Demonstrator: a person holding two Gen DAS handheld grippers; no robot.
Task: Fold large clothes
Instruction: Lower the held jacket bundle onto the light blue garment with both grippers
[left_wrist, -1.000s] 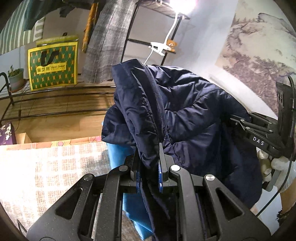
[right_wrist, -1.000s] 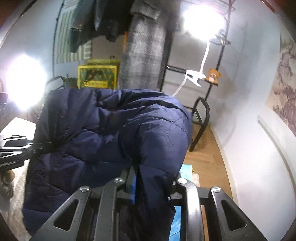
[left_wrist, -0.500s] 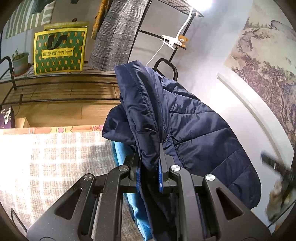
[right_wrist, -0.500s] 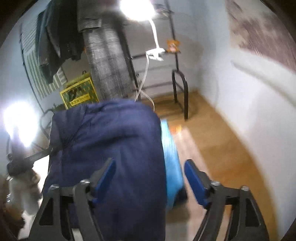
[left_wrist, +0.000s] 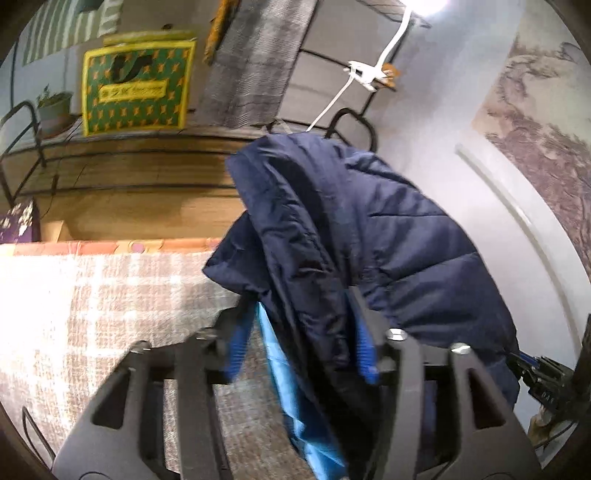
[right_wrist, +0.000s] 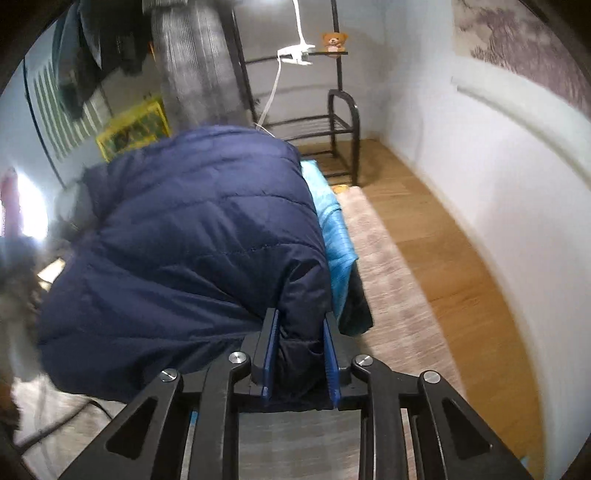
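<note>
A navy quilted jacket (left_wrist: 388, 229) with a light blue lining (left_wrist: 295, 398) hangs bunched above a checked rug. My left gripper (left_wrist: 301, 332) is opening. A fold of the jacket still hangs between its blue pads (left_wrist: 236, 343), and the left pad stands clear of the cloth. In the right wrist view the jacket (right_wrist: 192, 236) fills the left half, with the lining (right_wrist: 334, 229) along its right edge. My right gripper (right_wrist: 301, 343) is closing, and a thick fold of the hem fills the gap between its pads. The right gripper (left_wrist: 543, 376) also shows at the left view's right edge.
A pale checked rug (left_wrist: 92, 302) lies below, beside wooden floor (right_wrist: 424, 229) and a white wall (right_wrist: 498, 177). Behind stand a black metal rack (right_wrist: 343, 118), a yellow-green bag (left_wrist: 136, 88) and a hanging grey plaid garment (left_wrist: 251, 62). A blurred hand (right_wrist: 14, 288) is at the left.
My left jaws were shut on the jacket fold and have spread apart. My right gripper let go, opened wide, dropped lower and closed on a fold at the jacket's edge. The jacket sank.
</note>
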